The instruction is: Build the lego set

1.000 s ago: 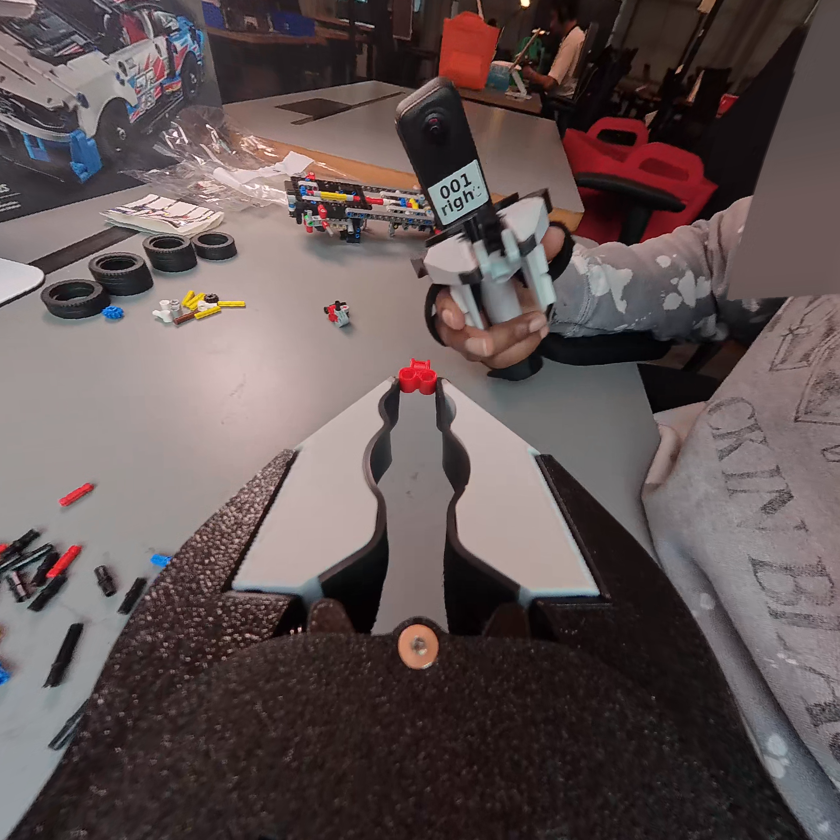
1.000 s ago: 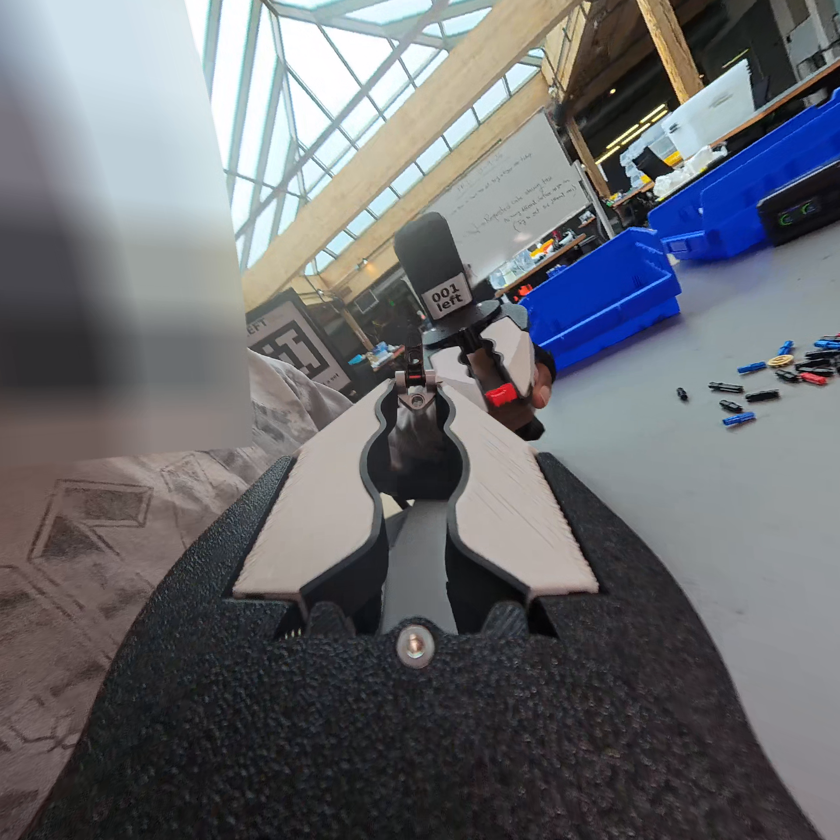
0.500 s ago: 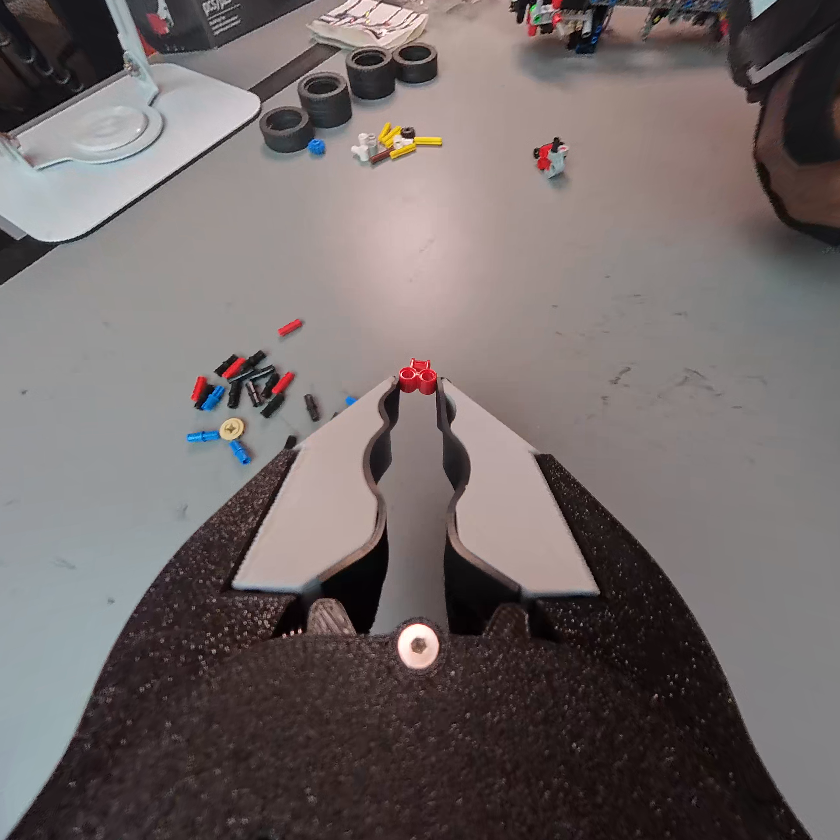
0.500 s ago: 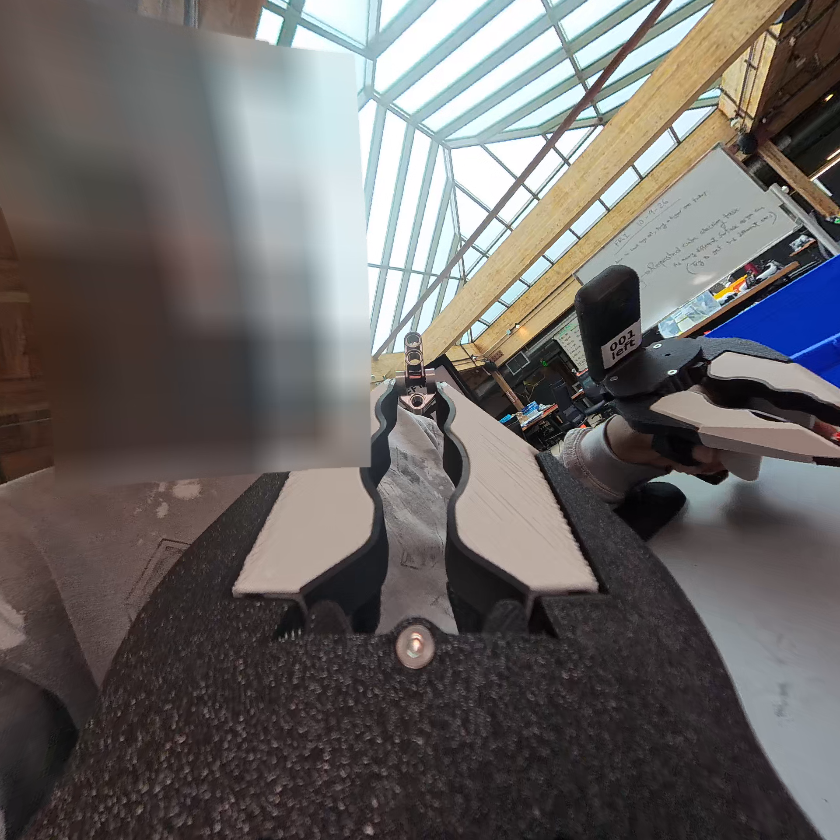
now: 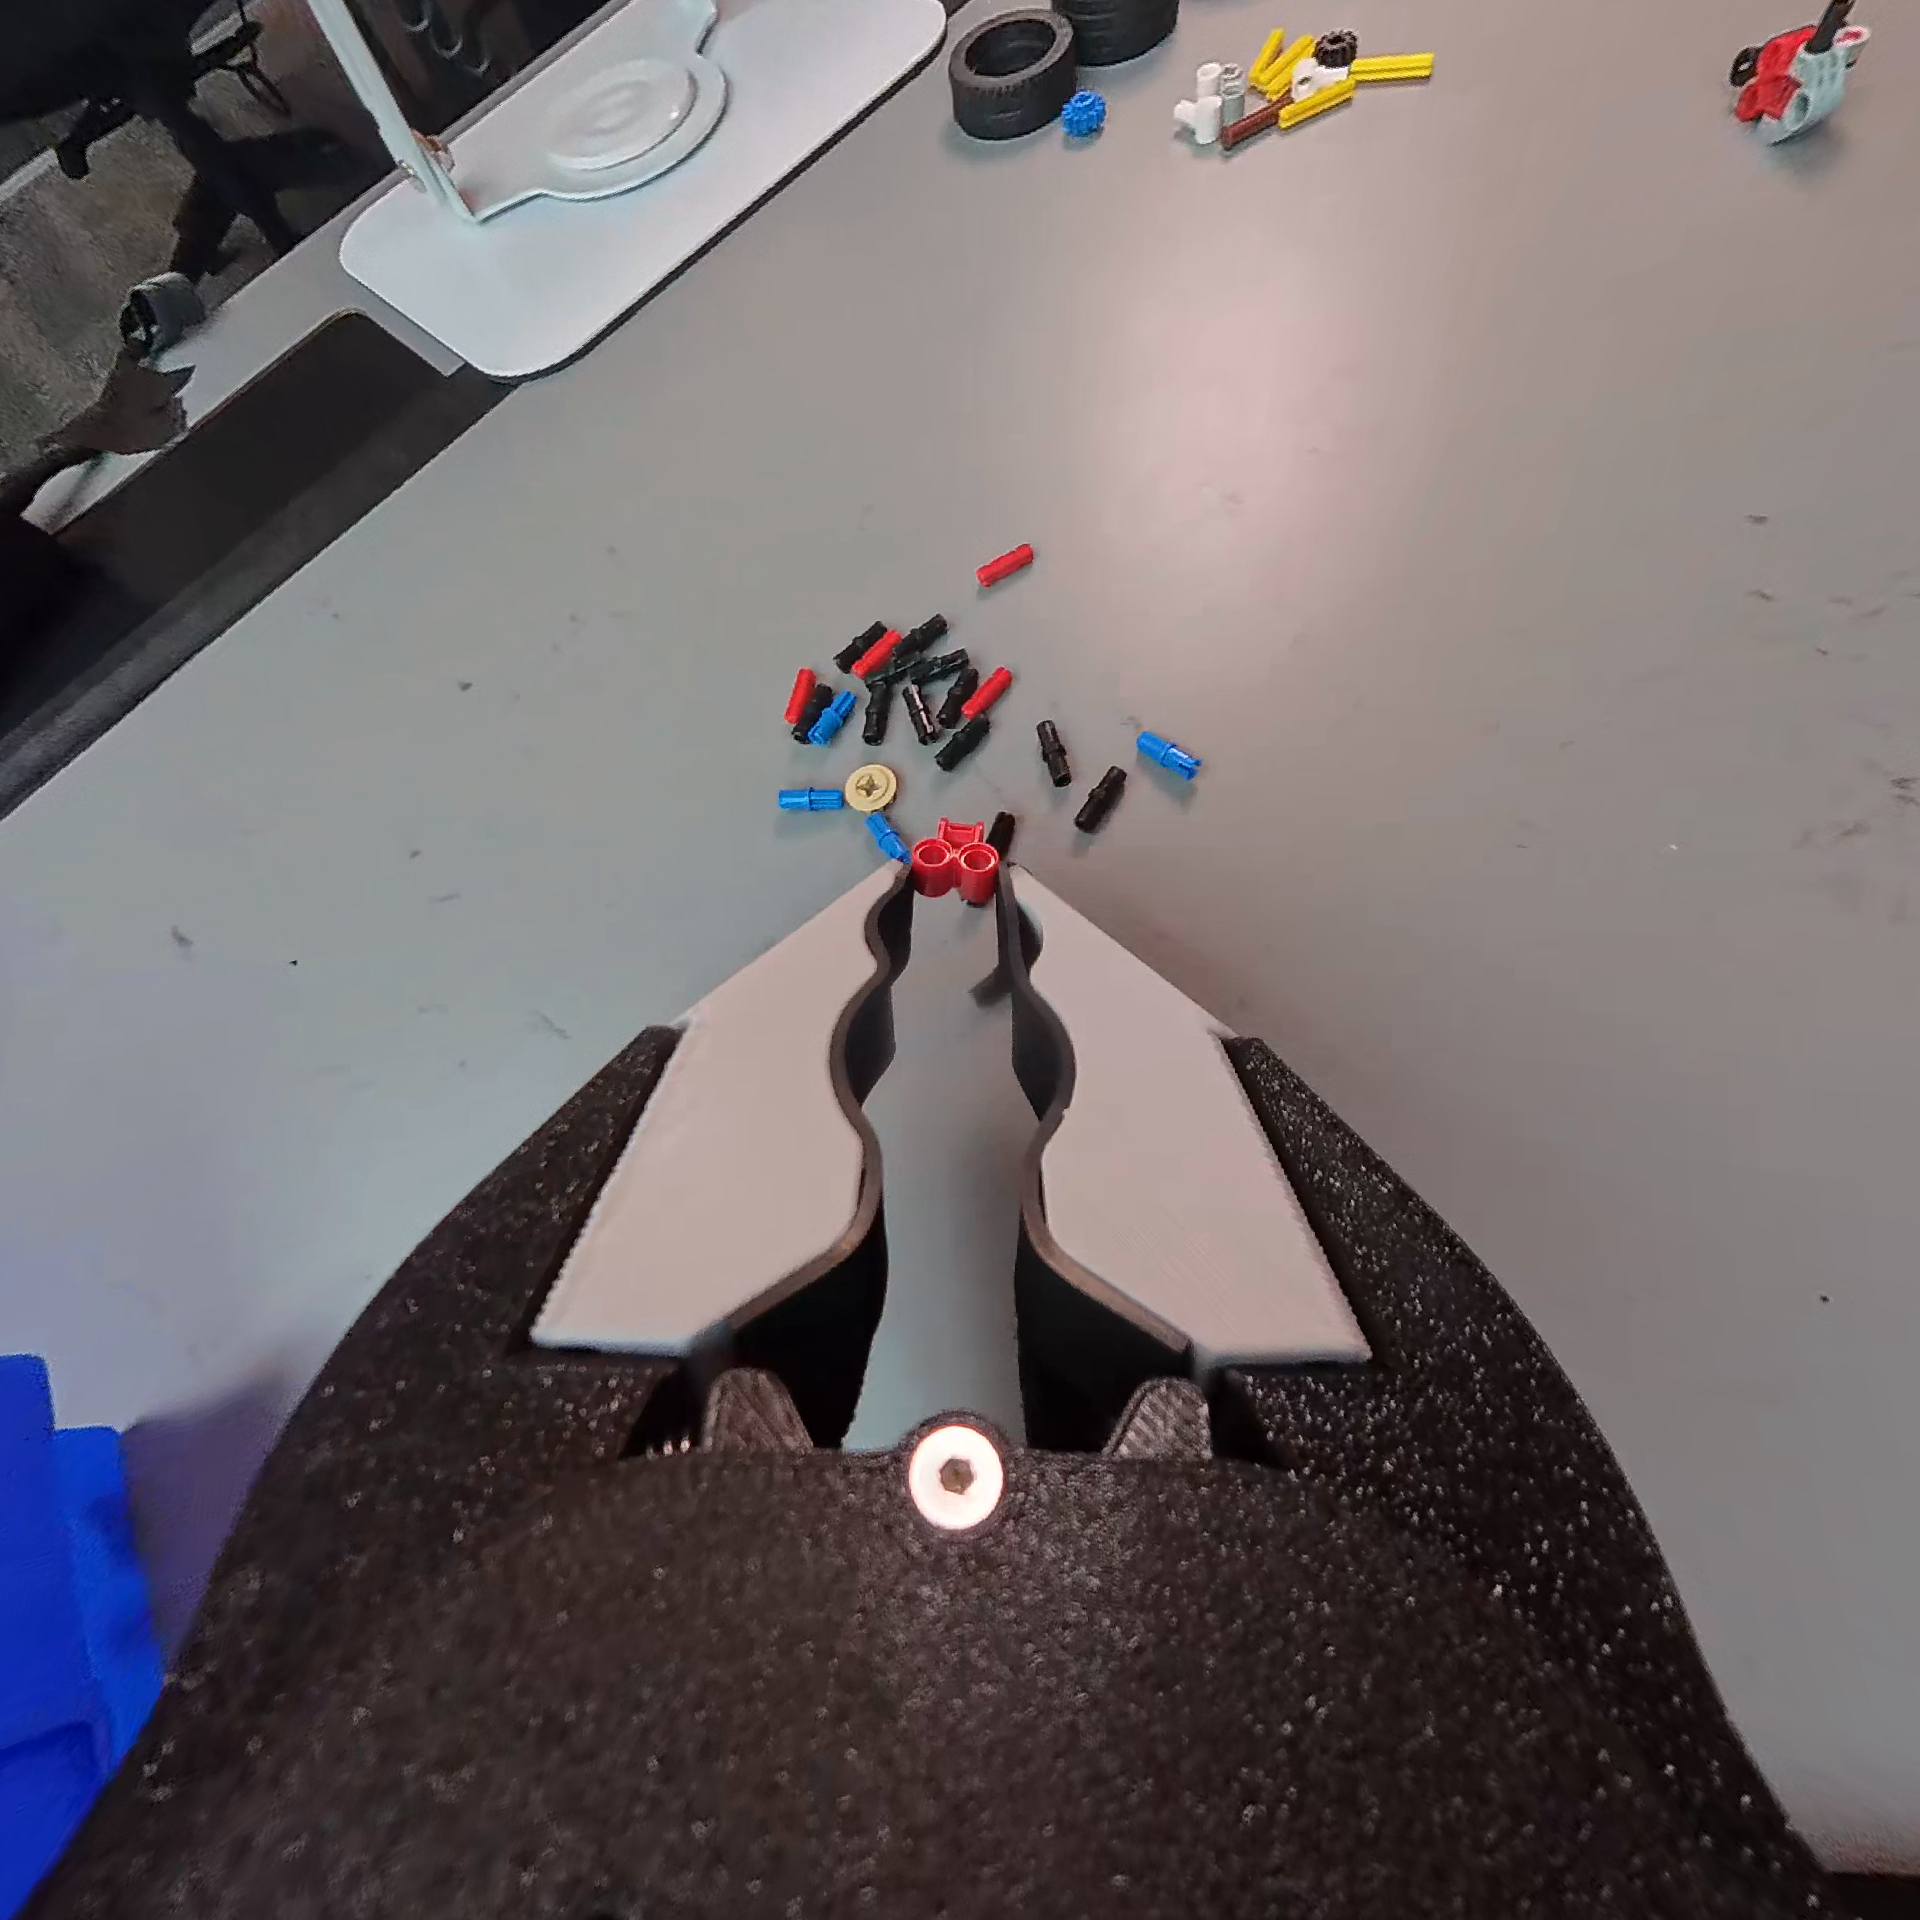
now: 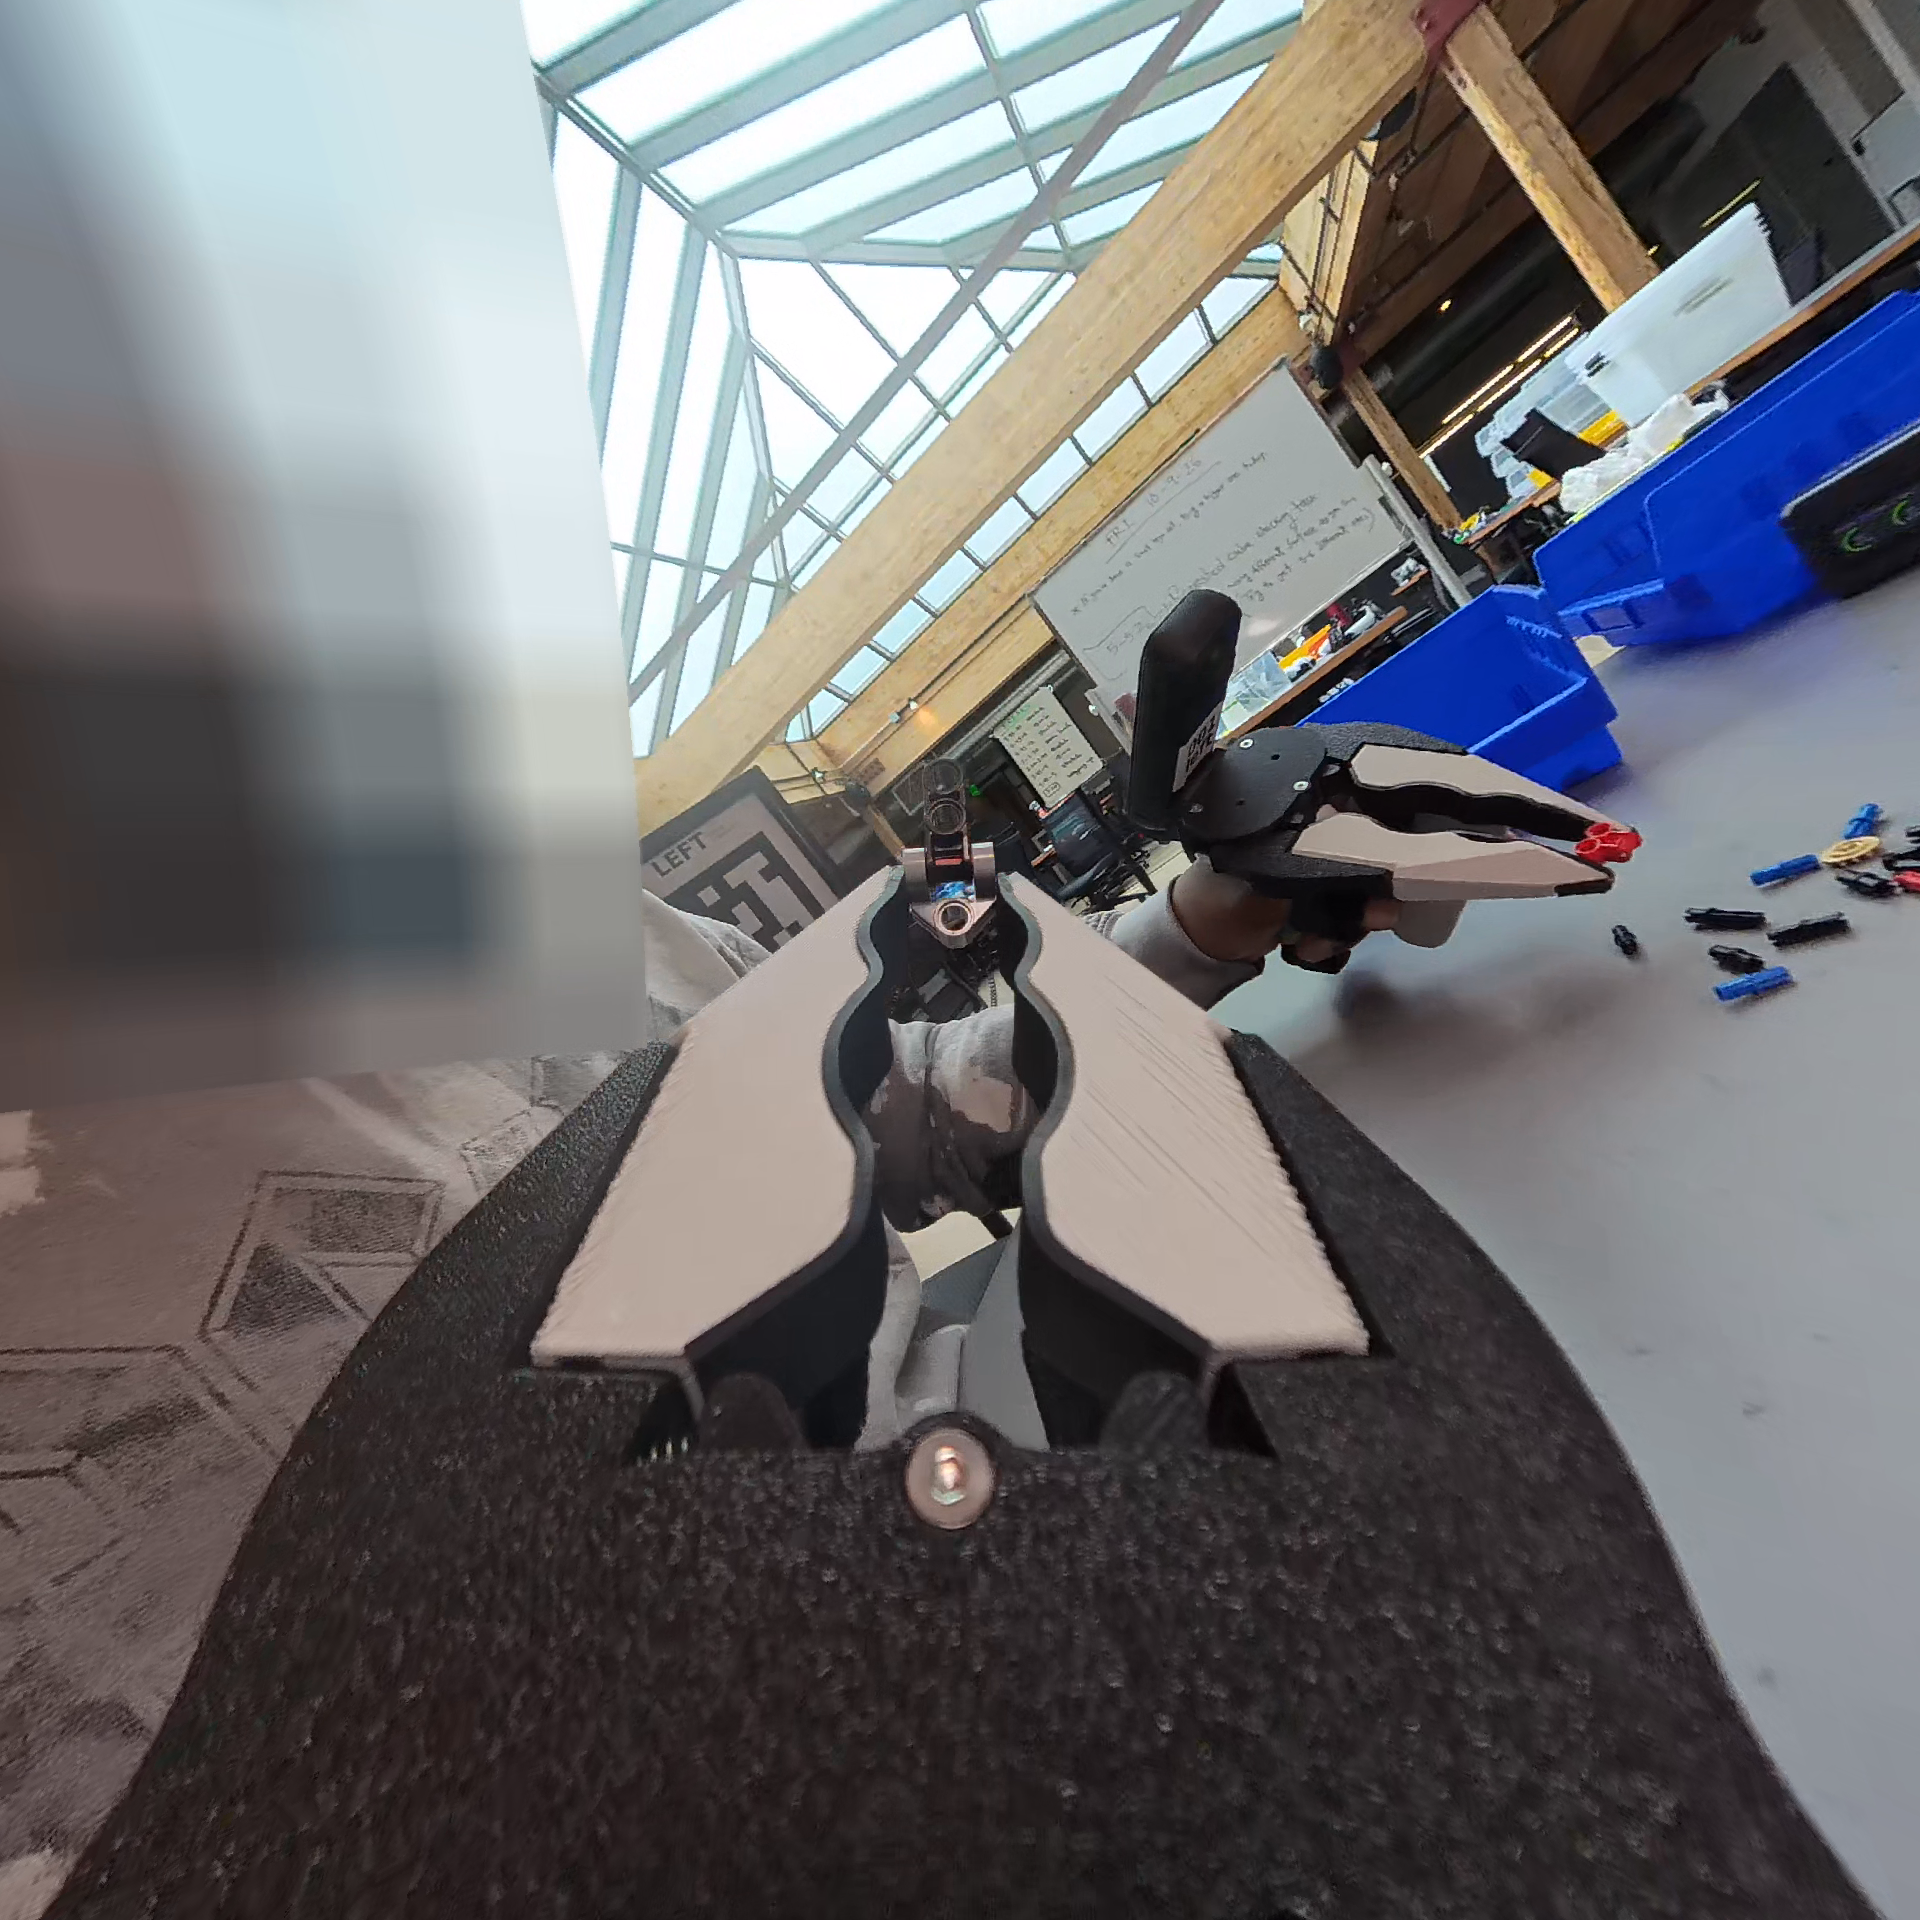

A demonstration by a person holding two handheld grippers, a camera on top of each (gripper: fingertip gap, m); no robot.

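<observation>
Left tool (image 5: pixel 954 883) clenched on a small red connector (image 5: pixel 955 864), pinched at the very fingertips, held over the grey bench (image 5: pixel 1455 520). Just past the tips lies a scatter of loose pins (image 5: pixel 914 686), black, red and blue, with a tan round piece (image 5: pixel 871 788) among them and a single red pin (image 5: pixel 1005 565) a little beyond the pile. Toward the far edge of the bench: black tyre (image 5: pixel 1013 73), a small bunch of yellow and white parts (image 5: pixel 1299 83), and a red-and-grey sub-assembly (image 5: pixel 1792 88) near the far right corner. A pale flat stand base (image 5: pixel 582 197) sits at the far left edge.

Right tool (image 6: pixel 948 894) clenched on a small grey-and-black assembly (image 6: pixel 948 883), raised well above the bench and pointing up toward the glass roof. In this view the left tool (image 6: pixel 1605 847) shows at right, low over the pins, red connector (image 6: pixel 1607 840) at its tip. Blue bins (image 6: pixel 1507 686) stand behind it.
</observation>
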